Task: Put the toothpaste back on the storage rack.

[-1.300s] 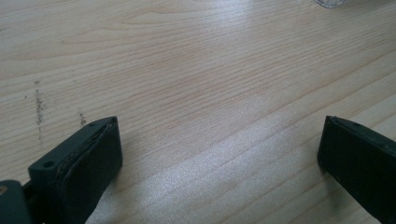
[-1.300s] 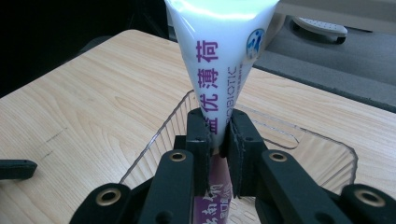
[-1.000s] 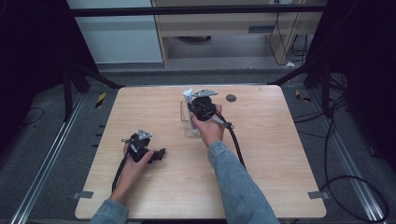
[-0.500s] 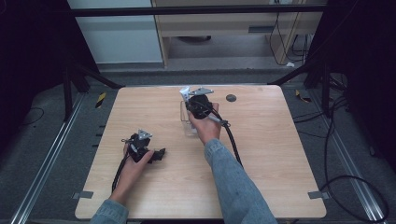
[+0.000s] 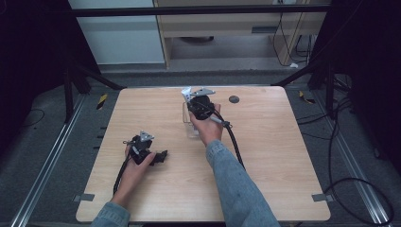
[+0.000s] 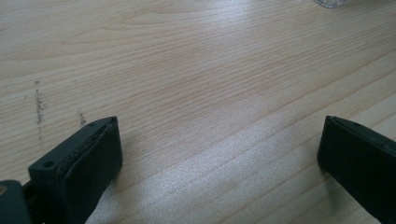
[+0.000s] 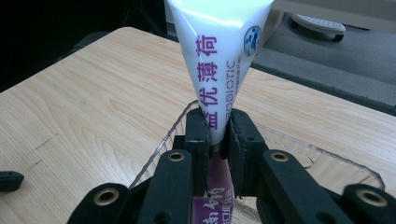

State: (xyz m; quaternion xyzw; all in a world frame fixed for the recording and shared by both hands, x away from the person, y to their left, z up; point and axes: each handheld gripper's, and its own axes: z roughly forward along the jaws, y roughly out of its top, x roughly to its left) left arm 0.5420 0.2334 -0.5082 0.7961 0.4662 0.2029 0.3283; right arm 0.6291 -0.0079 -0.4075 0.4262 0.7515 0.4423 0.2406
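While the left gripper [image 6: 219, 154] gapes, right gripper [image 7: 217, 135] jaws pinch the tube [image 7: 217, 60] mid-body.

The left gripper [image 6: 219, 154] holds its two black fingers [image 6: 88, 158] wide apart, low over the pale wooden surface [image 6: 196, 70]. Between them nothing lies. A clear container edge [image 6: 334, 3] shows at the top.

The tube [image 7: 219, 70] pinched between the black jaws of the right gripper [image 7: 217, 140] was glossy white with purple lettering and a small blue round logo near its wide end; below the jaws its body turned purple with white characters. Under that gripper sat a clear, colourless tray [image 7: 299, 151]. The table [image 5: 283, 156] was pale wood with fine grain, marked by a few dark specks beside the black left gripper [image 6: 219, 154]. The person's sleeves [image 5: 236, 184] were blue denim.
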